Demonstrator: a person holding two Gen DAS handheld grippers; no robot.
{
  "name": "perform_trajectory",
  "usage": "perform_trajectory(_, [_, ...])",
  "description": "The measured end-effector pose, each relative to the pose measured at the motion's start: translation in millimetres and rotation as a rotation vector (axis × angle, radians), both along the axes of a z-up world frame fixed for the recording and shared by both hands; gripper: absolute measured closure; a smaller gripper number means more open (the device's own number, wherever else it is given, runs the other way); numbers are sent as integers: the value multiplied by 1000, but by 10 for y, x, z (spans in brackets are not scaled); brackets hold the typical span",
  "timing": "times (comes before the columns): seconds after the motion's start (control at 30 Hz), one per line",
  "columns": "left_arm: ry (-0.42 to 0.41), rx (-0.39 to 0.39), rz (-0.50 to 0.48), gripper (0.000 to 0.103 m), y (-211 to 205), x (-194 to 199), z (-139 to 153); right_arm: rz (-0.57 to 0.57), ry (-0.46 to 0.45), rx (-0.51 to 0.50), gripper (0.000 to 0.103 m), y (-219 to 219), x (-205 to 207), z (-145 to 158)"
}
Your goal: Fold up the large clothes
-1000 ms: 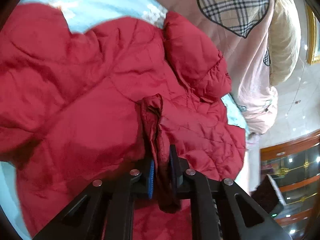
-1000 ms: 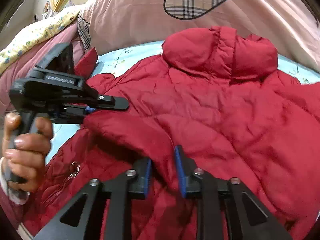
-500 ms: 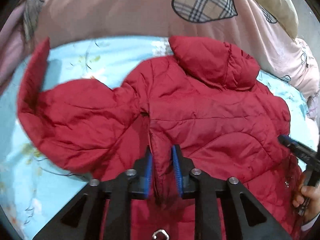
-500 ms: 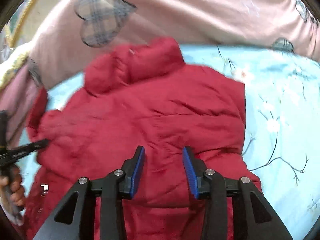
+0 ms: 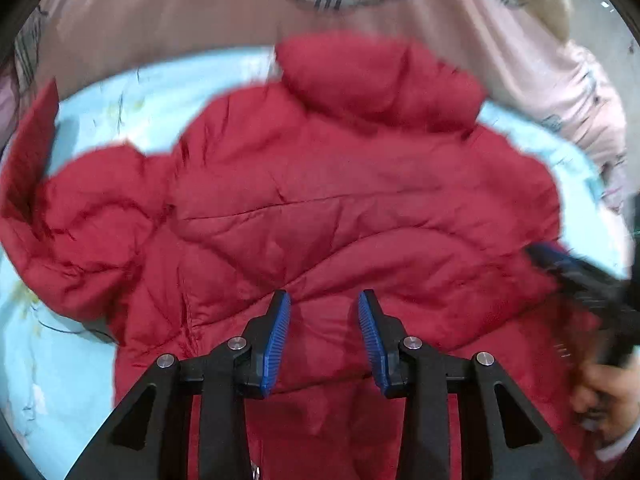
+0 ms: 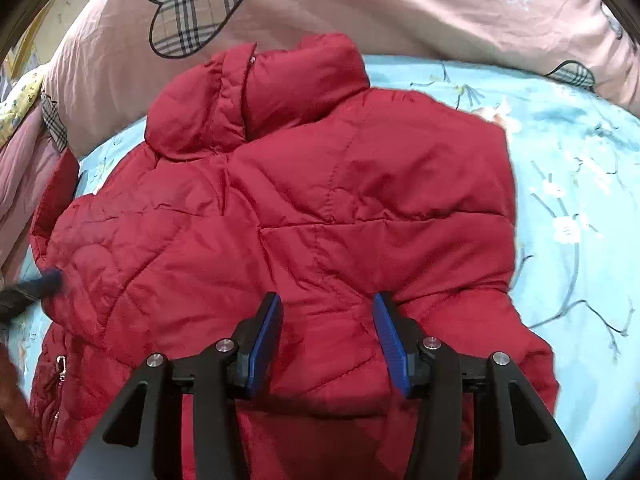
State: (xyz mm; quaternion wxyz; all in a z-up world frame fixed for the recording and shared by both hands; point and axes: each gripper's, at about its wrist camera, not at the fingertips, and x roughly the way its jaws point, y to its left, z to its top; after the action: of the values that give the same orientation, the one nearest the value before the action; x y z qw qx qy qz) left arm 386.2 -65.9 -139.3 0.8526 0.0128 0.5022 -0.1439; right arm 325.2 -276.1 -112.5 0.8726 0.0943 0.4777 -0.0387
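A red quilted puffer jacket [image 5: 340, 208] lies on a light blue floral bedsheet [image 5: 120, 92], collar towards the pillows. Both sleeves are folded in over the body. It also shows in the right wrist view [image 6: 320, 220]. My left gripper [image 5: 323, 300] is open and empty, just above the jacket's lower middle. My right gripper [image 6: 326, 300] is open and empty above the folded right sleeve. The right gripper's blurred tip [image 5: 560, 264] shows at the right edge of the left wrist view; the left gripper's tip [image 6: 40, 284] shows at the left edge of the right wrist view.
A pink quilt with plaid hearts [image 6: 360, 4] is piled at the head of the bed, behind the collar. A cream pillow [image 5: 548, 0] lies at the far right. Bare blue sheet [image 6: 580, 200] lies right of the jacket.
Both grippers have let go of the jacket and opened. The sleeves they carried now lie folded over the body. Both grippers have drawn back to the jacket's lower part.
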Motion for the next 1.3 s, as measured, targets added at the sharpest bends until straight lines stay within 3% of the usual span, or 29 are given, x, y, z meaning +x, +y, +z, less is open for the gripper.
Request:
perform_trajectory(0.17, [15, -60, 19, 67, 80, 179, -170, 74, -49, -47, 52, 308, -67, 179])
perform_trajectory(0.37, [24, -128, 14, 67, 191, 293, -254, 76, 56, -58, 48, 343, 101, -176])
perform_trajectory(0.63, [-2, -152, 58, 65, 463, 21, 83, 64, 27, -17, 48, 280, 47, -41])
perform_trajectory(0.7, [-33, -152, 93, 50, 662, -104, 275, 61, 10, 8, 48, 261, -28, 50])
perform_trajectory(0.77, [-76, -138, 134, 44, 856, -203, 404, 70, -10, 27, 48, 268, -130, 166])
perform_trajectory(0.9, [-130, -106, 232, 42, 1229, -272, 566, 105, -51, 73, 48, 343, -386, 375])
perform_trajectory(1.13, [-135, -66, 357, 42, 1808, -367, 777, 155, -68, 125, 46, 519, -690, 498])
perform_trajectory(1.3, [-171, -21, 421, 31, 2037, -198, 887, 177, -39, 147, 45, 558, -805, 476])
